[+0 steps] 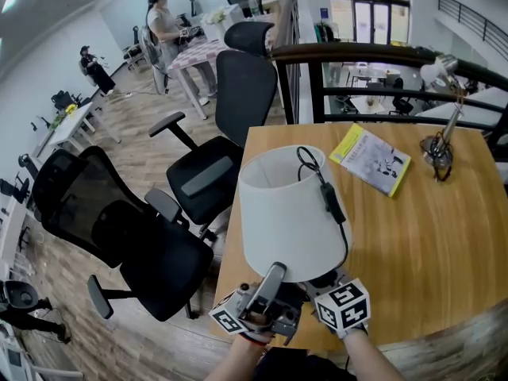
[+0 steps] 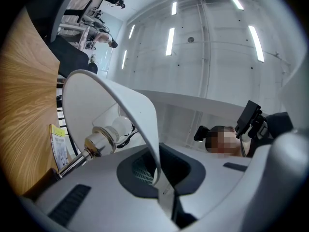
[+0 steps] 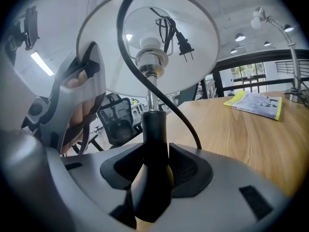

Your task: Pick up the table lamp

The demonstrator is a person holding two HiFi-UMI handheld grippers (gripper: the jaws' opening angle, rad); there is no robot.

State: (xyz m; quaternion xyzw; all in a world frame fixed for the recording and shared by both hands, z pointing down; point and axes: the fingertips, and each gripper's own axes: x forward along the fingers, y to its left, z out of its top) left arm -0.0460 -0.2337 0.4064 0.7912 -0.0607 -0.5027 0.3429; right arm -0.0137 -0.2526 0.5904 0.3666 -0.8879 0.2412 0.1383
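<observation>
— Table lamp [image 1: 294,228]: where is it found, and by what is it held?

— It is seen at the near edge of the bench [image 1: 429,236], directly in front of the person. It is tipped so that the open top of its lampshade [image 1: 278,201] is turned up and away toward the far side. It is gripped in two places. The fingers of the left gripper [image 1: 275,275] are closed on the lampshade's thin wall at the lower rim, with the bulb [image 2: 120,126] visible inside. The fingers of the right gripper [image 1: 325,282] are clamped round the black stem [image 3: 153,134] just above its flare.

— How is the long axis laid relative to the fingers?

— In the right gripper view the stem is seen to run straight up from between the fingers into the lampshade, so the axis is crossed low down by that grip. The left gripper is set off to one side of the axis, higher up, on the rim. The weight is judged to be borne mainly at the stem, and the rim hold is judged to serve only for steadying.

— Is the foot clear of the bench?

— That cannot be told, since it is hidden beneath the lampshade and both grippers. The cord [image 1: 332,203] is draped over the lampshade, with its plug [image 3: 183,46] hung inside.
</observation>
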